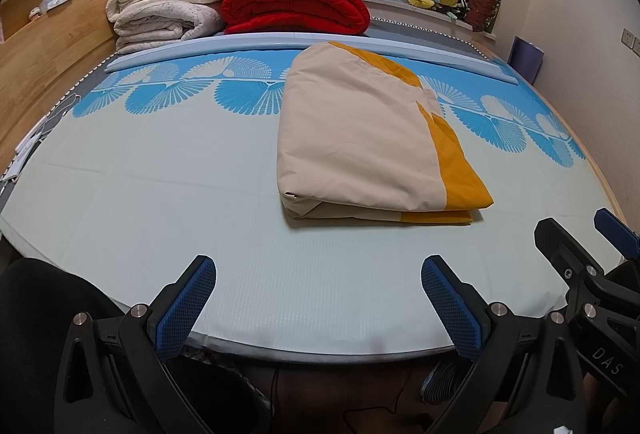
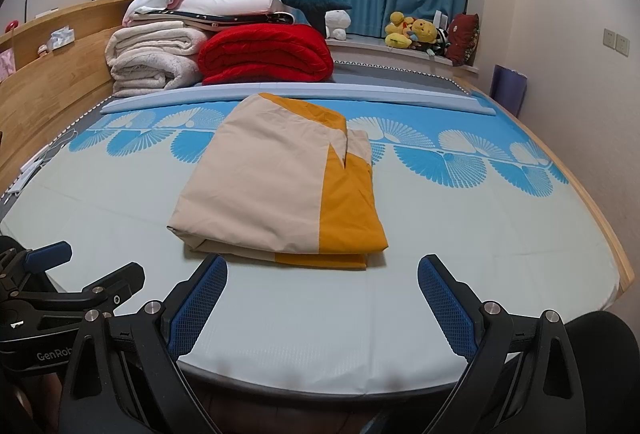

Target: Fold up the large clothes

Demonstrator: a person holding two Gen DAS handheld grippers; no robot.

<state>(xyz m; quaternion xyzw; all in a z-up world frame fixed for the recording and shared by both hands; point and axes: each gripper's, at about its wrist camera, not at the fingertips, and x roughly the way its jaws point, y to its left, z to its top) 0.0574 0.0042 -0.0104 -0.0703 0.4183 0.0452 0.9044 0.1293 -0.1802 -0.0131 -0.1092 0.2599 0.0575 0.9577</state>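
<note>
Folded cloth (image 1: 360, 130) flat on bed (image 1: 160, 202), long axis running away; left gripper (image 1: 319, 298), right gripper (image 2: 322, 298) wide, empty.

Two pieces of lettering can be read, both on gripper bodies. At the lower right of the left wrist view, white capitals "DAS" stand on the black body of the right tool (image 1: 600, 230); the word is cut off by the frame edge. At the lower left of the right wrist view, "GenRob" stands in white on the black body of the left tool (image 2: 86, 270), its end hidden behind the near frame.
</note>
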